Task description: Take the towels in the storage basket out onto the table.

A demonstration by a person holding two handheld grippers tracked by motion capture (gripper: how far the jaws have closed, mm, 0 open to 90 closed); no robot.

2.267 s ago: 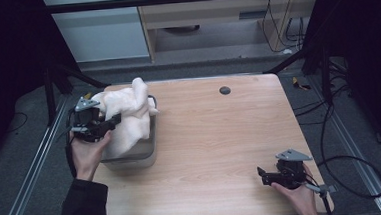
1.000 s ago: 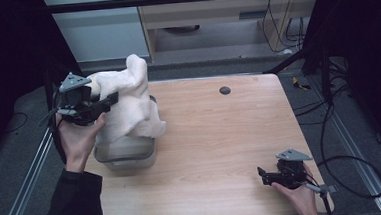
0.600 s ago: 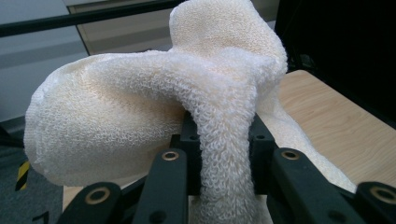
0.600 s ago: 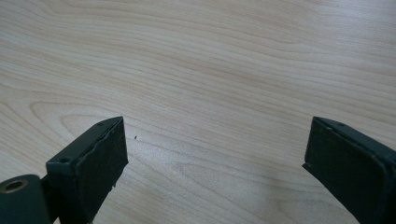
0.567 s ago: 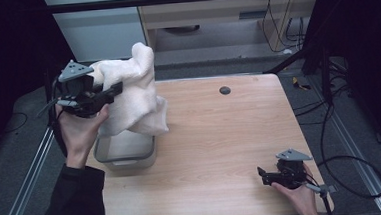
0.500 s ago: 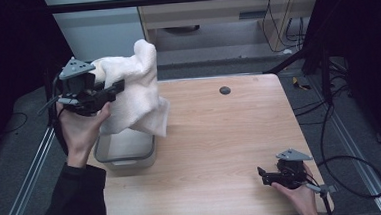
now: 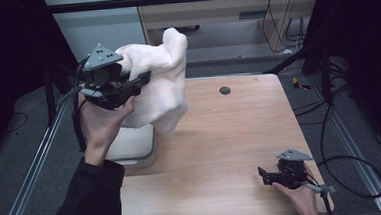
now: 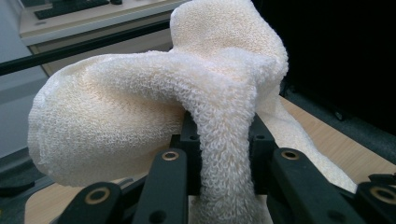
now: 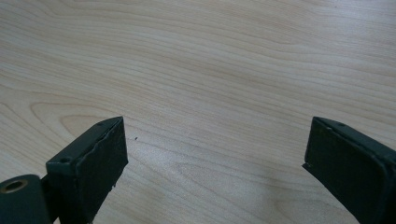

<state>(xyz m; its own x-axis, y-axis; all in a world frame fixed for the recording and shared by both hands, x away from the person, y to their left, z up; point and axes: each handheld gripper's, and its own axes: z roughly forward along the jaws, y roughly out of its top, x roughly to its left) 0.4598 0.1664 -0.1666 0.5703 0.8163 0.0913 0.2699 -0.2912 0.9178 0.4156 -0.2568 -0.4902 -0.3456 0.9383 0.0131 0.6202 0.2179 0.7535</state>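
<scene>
2 grippers are in play. Nearest, at the table's [image 7: 231,150] front right corner, the right gripper [image 7: 264,176] rests low in a hand, its jaws spread wide apart over bare wood with nothing between them. Farther back on the left, the left gripper [image 7: 144,79] is raised above the table, its jaws clamped on a fold of the cream towel [image 7: 162,84]. The towel bulges above the jaws and hangs below them, clear of the grey bin [image 7: 131,146] underneath. Beyond, 1 small dark disc [image 7: 224,90] lies near the far edge.
</scene>
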